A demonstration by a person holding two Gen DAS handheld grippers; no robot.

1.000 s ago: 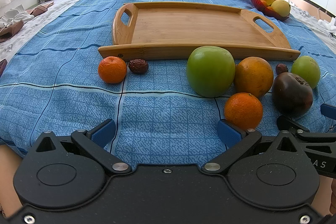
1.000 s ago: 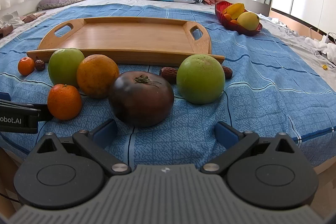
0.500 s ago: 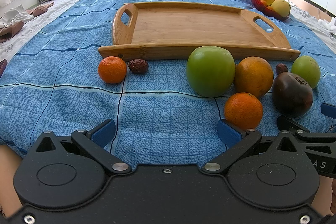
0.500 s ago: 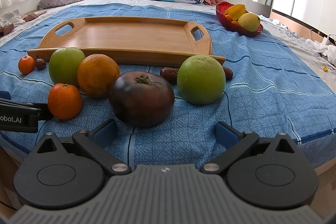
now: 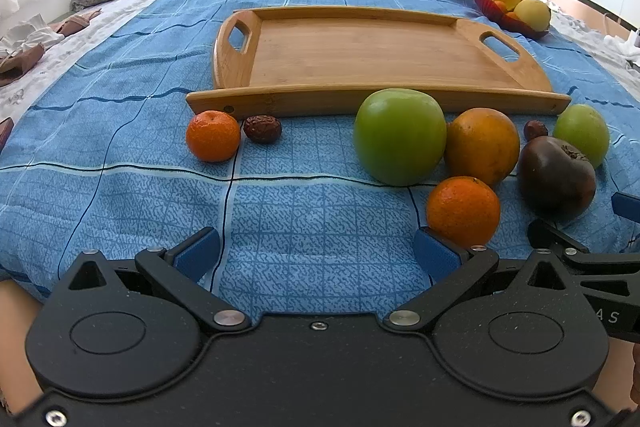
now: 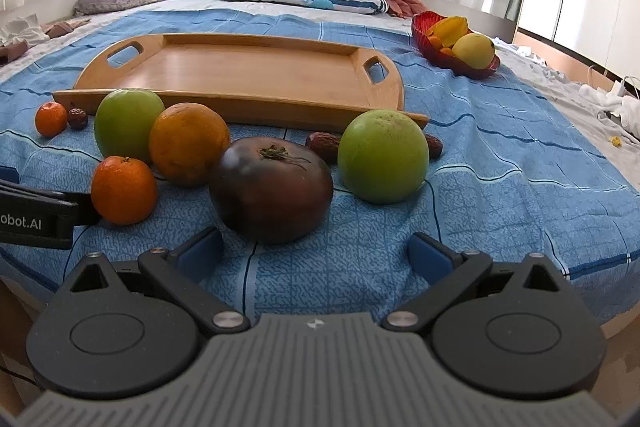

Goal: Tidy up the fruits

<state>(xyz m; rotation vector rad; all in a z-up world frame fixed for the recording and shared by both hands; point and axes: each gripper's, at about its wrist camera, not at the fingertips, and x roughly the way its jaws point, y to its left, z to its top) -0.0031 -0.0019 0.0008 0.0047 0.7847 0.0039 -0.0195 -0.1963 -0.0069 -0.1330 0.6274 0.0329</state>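
Nothing has reached the wooden tray [image 5: 360, 55] yet; its floor is bare in the upper middle of both views, and all the loose fruit sits on the blue bedspread [image 5: 120, 203] along its near rim. We judge the step in hand to be a first pick. For our right gripper [image 6: 316, 251] the nearest candidate is the dark tomato [image 6: 272, 187], just ahead of the fingers and left of centre, so we should shift left to centre it, close gently because it looks soft, and lift clear of the green fruit [image 6: 382, 157] beside it and the large orange [image 6: 188, 143] on its other side. For our left gripper [image 5: 316, 251] the small mandarin [image 5: 463, 211] lies just beyond the right finger [image 5: 436, 255], so we must swing right before closing. Both grippers are spread wide, hold nothing, and hover low over the cloth; we cannot tell whether the left's right finger touches the mandarin.
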